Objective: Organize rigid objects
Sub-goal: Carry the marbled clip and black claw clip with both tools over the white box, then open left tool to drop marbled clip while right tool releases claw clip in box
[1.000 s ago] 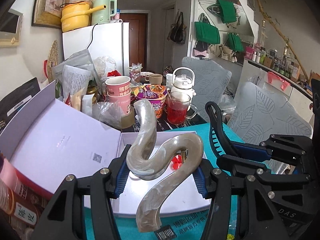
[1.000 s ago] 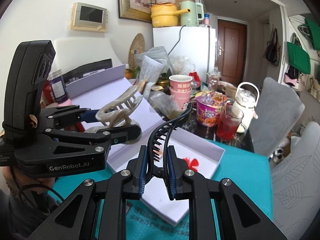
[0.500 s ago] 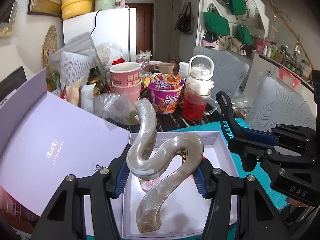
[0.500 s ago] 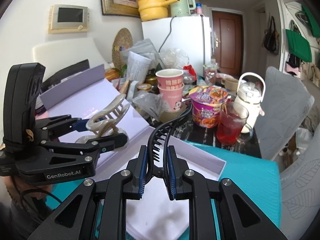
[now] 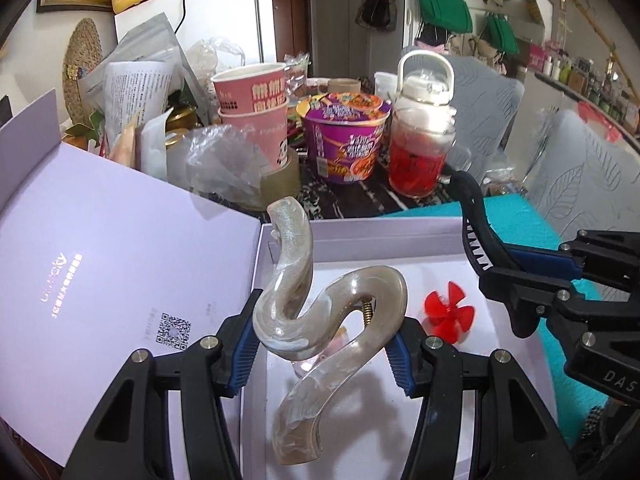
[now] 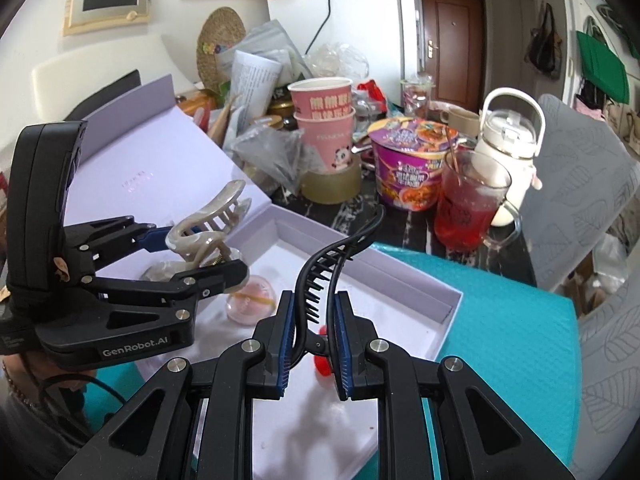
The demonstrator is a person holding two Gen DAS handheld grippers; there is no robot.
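- Left wrist view: the left gripper (image 5: 320, 344) had its jaws pinching a pearly beige hair claw (image 5: 320, 320), held above the open white box (image 5: 360, 228). A small red propeller (image 5: 448, 314) lay on the box floor, just right of the claw. The lilac box lid (image 5: 112, 264) stood open to the left. At the right edge, the right gripper (image 5: 496, 268) pinched a black hair clip (image 5: 474, 224) over the box's right side. Behind the box stood pink paper cups (image 5: 252, 104), a purple noodle bowl (image 5: 344, 136) and a glass of red drink (image 5: 416, 160).
- Right wrist view: the right gripper (image 6: 314, 340) had its jaws pressed on the black hair clip (image 6: 324, 268), teeth facing left, above the box (image 6: 408, 284). The left gripper (image 6: 192, 256) held the beige claw (image 6: 212, 220) over the box's left part, near a pink translucent ball (image 6: 250, 298). A teal mat (image 6: 500, 320) covered the surface.
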